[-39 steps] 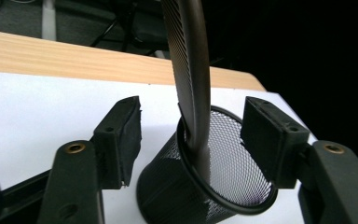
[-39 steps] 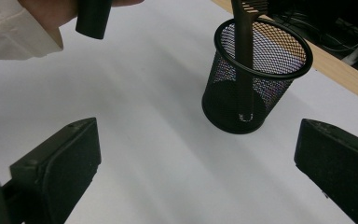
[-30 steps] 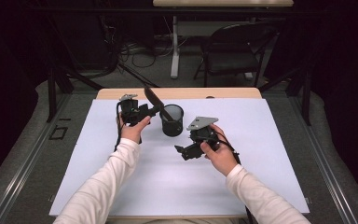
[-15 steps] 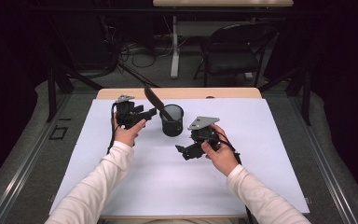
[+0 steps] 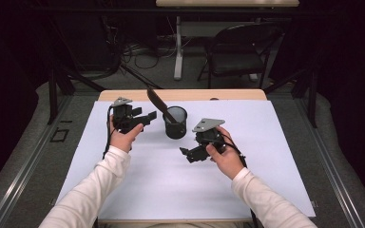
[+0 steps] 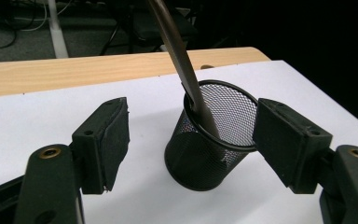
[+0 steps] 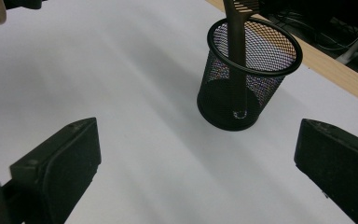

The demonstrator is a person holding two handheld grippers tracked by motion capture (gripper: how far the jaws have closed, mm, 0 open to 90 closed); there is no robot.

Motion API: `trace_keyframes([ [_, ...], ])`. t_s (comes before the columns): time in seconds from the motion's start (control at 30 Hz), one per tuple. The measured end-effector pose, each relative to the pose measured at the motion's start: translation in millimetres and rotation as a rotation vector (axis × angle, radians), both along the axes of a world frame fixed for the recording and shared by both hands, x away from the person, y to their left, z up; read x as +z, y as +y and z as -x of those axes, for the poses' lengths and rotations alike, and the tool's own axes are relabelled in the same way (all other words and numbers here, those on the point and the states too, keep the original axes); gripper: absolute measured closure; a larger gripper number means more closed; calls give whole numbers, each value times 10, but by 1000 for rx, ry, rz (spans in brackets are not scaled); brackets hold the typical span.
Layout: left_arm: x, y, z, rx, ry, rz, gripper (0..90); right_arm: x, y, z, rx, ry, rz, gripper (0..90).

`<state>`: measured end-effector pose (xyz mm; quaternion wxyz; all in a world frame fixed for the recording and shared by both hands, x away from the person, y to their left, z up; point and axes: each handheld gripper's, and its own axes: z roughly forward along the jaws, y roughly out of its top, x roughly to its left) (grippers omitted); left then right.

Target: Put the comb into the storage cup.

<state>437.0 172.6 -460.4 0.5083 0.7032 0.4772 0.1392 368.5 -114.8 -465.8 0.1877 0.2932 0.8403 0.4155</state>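
A black mesh cup [image 5: 176,123] stands upright on the white sheet, toward the far middle. A dark comb [image 5: 158,102] leans in it, its upper end tilted left. My left gripper [image 5: 146,117] hovers just left of the cup, open; its jaws have just been opening, with nothing between the pads. In the left gripper view the cup [image 6: 209,140] and comb [image 6: 177,60] sit a little beyond the gripper [image 6: 198,140]. My right gripper [image 5: 188,155] is open, near and right of the cup. Ahead of the right gripper [image 7: 200,163] I see the cup [image 7: 247,79] and the comb [image 7: 237,46].
A white sheet [image 5: 171,185] covers most of the wooden table [image 5: 233,95], whose bare far edge shows behind the cup. A black chair [image 5: 237,52] and a table leg [image 5: 177,47] stand on the floor beyond.
My left gripper has drawn back to the left, away from the comb and cup, with its jaws wider. The comb stays leaning in the cup. The right gripper has not moved.
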Motion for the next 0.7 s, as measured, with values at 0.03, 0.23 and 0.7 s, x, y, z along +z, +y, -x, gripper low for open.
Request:
trace_keyframes([
  [0.03,2,6,2,-2,3,5,261,-1,1,0,1,-1,1,1],
  [0.23,12,27,29,-33,17,2,208,4,-5,2,0,1,-2,1],
  [0.7,124,22,176,-105,-25,-15,157,23,-26,23,0,-5,-6,7],
])
